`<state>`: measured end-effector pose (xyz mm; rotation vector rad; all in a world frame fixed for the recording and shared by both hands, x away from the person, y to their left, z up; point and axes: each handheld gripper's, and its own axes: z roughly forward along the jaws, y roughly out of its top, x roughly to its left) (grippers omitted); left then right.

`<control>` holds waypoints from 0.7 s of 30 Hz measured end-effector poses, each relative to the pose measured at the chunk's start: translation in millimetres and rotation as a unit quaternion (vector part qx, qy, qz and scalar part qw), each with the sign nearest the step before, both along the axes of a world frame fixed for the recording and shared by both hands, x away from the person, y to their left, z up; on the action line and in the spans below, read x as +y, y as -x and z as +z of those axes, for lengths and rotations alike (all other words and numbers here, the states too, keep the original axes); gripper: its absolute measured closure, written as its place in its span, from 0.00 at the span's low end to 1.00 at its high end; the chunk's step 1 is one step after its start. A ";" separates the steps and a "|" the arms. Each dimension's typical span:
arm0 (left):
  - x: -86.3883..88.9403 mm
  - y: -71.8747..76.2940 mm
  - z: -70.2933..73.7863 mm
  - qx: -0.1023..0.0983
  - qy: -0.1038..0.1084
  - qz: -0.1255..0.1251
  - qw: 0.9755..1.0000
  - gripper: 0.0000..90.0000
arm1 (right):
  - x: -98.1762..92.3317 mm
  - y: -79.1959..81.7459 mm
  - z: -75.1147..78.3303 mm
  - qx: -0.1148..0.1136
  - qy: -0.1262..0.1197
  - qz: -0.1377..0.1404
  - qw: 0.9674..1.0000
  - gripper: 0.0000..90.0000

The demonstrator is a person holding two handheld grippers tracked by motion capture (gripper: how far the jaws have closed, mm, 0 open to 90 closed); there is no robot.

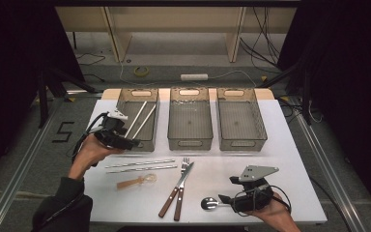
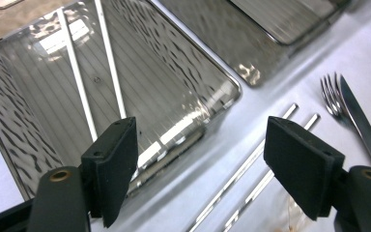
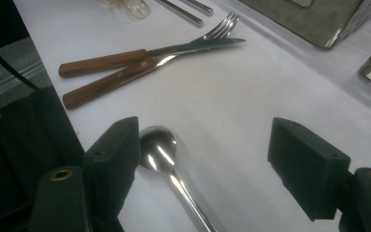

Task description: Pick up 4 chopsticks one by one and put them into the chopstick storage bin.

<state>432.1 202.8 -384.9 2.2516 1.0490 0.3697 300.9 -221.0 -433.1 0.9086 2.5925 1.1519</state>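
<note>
**Cutlery half sorted, both grippers empty**

Nearest, at the worktop's (image 1: 290, 145) front edge: right gripper (image 1: 225, 199), jaws wide and holding nothing, lying low and pointing left along the edge. Steel spoon (image 1: 209, 203) just in front of it, bowl toward the left; in the right gripper view the bowl (image 3: 158, 147) sits right beside the left-hand jaw, handle running down between the two. Probably lined up for a pick, though not yet closed on anything.

A little farther in, left of centre: fork (image 1: 185, 164) and knife (image 1: 187, 170) with wooden handles, blades crossed and touching, handles fanned toward the front edge. Likely awkward to lift singly while overlapped. Beside them to the left, a small clear spoon (image 1: 137, 181) with an amber handle, then two steel chopsticks (image 1: 140, 166) lying side by side, roughly parallel to the front edge.

Farther still, at the left: left gripper (image 1: 132, 143), jaws wide and empty, hovering over the near corner of the left bin (image 1: 150, 140). In the left gripper view, bin corner between the jaws, loose chopsticks (image 2: 241, 174) on the worktop below right.

At the back, three smoky clear bins in a row. Left bin already holding two more chopsticks (image 1: 141, 118), leaning on a diagonal. Middle bin (image 1: 189, 141) and right bin (image 1: 241, 142) empty. Apparent scheme, as a guess: one kind of utensil per bin.
</note>
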 end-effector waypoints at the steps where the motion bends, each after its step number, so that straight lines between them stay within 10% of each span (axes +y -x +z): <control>1: -0.1 1.7 0.0 -0.001 -0.007 -0.006 1.000 0.31 | 0.1 0.1 -0.1 0.000 0.000 0.001 1.000 0.31; 21: -9.4 18.2 -23.7 0.046 -0.085 -0.080 0.992 0.38 | 1.1 -0.1 -1.7 0.003 0.002 0.005 1.000 0.31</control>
